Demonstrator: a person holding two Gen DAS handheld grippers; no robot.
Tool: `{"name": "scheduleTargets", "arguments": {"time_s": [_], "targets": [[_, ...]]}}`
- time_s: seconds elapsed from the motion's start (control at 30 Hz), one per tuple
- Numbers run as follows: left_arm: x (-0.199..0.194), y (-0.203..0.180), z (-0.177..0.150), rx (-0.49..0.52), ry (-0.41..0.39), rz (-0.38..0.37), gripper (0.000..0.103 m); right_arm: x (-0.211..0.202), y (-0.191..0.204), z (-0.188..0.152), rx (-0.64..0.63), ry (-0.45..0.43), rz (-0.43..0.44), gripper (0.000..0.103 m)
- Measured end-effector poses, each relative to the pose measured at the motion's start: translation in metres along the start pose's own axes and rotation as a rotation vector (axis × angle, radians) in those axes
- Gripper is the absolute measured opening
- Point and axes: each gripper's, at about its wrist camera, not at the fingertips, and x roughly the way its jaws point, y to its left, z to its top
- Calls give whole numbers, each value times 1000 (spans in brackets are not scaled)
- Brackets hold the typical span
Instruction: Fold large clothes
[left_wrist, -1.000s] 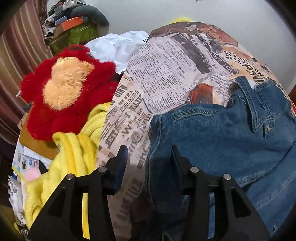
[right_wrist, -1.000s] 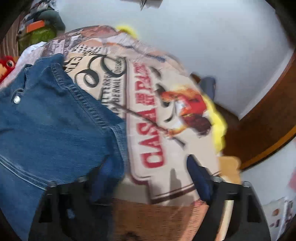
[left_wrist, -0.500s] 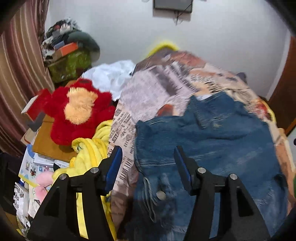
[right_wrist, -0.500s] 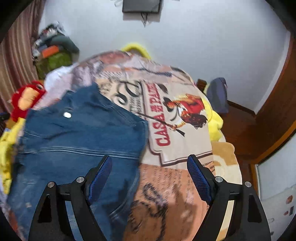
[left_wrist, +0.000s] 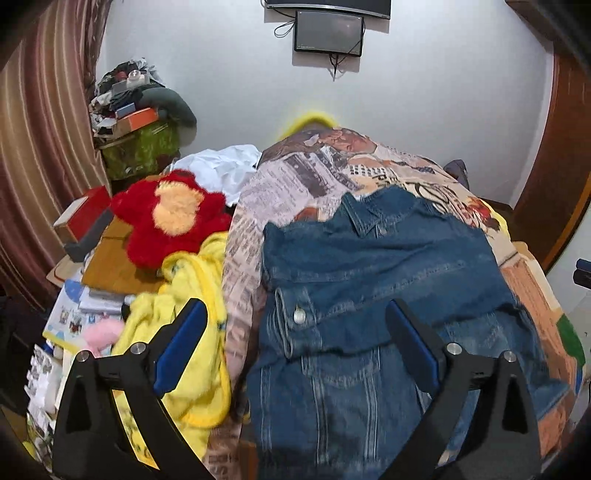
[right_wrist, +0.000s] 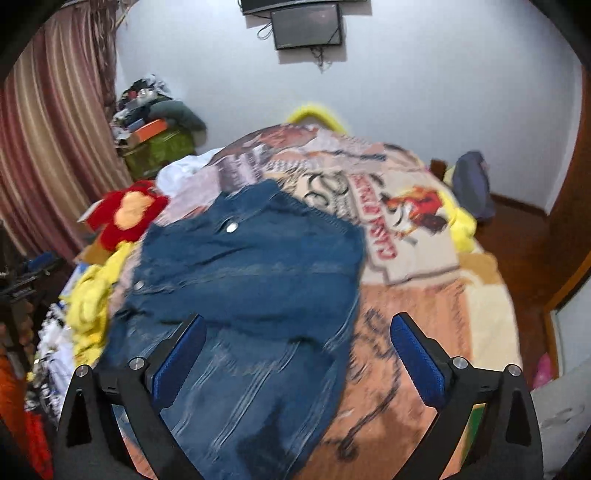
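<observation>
Both tongs (left_wrist: 295, 332) (right_wrist: 297, 345) wide, empty, above denim jacket (left_wrist: 369, 280).

- Open air was left above the denim jacket (left_wrist: 373, 280), which lay flat on the printed bedspread (right_wrist: 417, 295); nothing stood over it.
- The bedspread right of the jacket was left bare up to the bed's edge, and clear wooden floor (right_wrist: 517, 236) was seen beyond.
- The left side was blocked by a heaped yellow blanket (left_wrist: 184, 332), touching the bedspread's edge, and by a red plush toy (left_wrist: 170, 218) behind it.
- The far left corner was crowded by a cluttered pile of boxes (left_wrist: 136, 125).
</observation>
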Motion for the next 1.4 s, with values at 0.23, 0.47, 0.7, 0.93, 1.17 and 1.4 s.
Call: {"name": "scheduleTargets", "arguments": {"time_s": [0.23, 0.47, 0.7, 0.93, 1.17, 1.4], "targets": [[21, 34, -87, -171, 176, -20, 98, 8, -1, -62, 51, 117, 38, 99], [48, 46, -161, -299, 374, -74, 98, 22, -12, -106, 149, 228, 70, 99], [63, 42, -191, -363, 457, -163, 77, 34, -8, -130, 197, 285, 128, 79], [66, 42, -189, -354, 445, -117, 35, 42, 11, -134, 163, 271, 135, 46], [44, 44, -167, -341, 362, -129, 14, 49, 10, -122, 168, 257, 163, 19], [9, 33, -99, -281, 182, -182, 12, 31, 16, -82, 112, 130, 204, 17]]}}
